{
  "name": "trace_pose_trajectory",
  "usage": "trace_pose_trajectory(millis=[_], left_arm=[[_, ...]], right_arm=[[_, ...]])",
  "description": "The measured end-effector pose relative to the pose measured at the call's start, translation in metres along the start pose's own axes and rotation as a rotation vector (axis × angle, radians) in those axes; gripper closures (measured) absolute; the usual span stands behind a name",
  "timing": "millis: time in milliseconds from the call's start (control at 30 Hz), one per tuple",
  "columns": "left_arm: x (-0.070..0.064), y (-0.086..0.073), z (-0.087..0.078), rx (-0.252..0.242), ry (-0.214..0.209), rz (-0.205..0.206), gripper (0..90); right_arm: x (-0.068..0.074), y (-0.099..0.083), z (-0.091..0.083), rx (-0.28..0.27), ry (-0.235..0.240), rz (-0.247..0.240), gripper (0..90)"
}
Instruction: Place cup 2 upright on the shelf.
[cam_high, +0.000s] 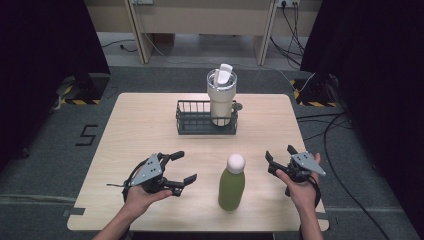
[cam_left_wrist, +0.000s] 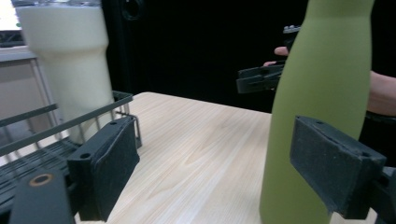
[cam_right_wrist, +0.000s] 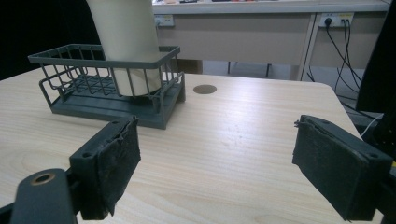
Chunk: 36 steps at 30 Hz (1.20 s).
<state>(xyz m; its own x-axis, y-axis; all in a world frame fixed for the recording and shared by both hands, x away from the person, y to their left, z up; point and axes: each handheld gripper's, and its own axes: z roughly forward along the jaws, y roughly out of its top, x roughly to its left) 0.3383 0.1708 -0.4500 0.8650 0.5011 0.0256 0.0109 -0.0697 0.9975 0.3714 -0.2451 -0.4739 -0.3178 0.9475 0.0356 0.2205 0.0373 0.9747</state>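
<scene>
Nearest the person, the tall matte green bottle with a round white cap (cam_high: 232, 184) stands upright on the pale wooden worktop (cam_high: 140, 135), between the left gripper (cam_high: 181, 167) and right gripper (cam_high: 280, 157), both with jaws spread and empty. It looks rigid, smooth, probably slippery; the wide lower body offers the surest hold. Farther back, the dark wire basket (cam_high: 192, 120) holds a cream tumbler with a lid (cam_high: 221, 97) upright at its right end.

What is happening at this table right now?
A person holds an open left gripper and an open right gripper on either side of an upright green bottle, touching nothing. Farther back, a cream tumbler stands in the right end of a dark wire basket on the wooden table.
</scene>
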Motion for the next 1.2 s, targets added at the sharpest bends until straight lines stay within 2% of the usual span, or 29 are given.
trace_pose_trajectory(millis=[367,667,767,1200], left_arm=[[-0.018,0.003,0.02,0.019,-0.094,0.014,14.6],[-0.028,-0.001,0.034,0.033,-0.139,0.016,14.6],[-0.033,0.0,0.041,0.025,-0.163,0.017,14.6],[-0.045,0.006,0.06,0.028,-0.218,0.035,14.5]], right_arm=[[0.002,-0.001,0.002,0.009,0.003,-0.001,14.8],[0.003,-0.001,0.003,0.015,0.006,-0.004,14.8],[0.003,-0.001,0.003,0.015,0.006,-0.004,14.8],[0.003,-0.002,0.002,0.019,0.007,0.0,14.8]])
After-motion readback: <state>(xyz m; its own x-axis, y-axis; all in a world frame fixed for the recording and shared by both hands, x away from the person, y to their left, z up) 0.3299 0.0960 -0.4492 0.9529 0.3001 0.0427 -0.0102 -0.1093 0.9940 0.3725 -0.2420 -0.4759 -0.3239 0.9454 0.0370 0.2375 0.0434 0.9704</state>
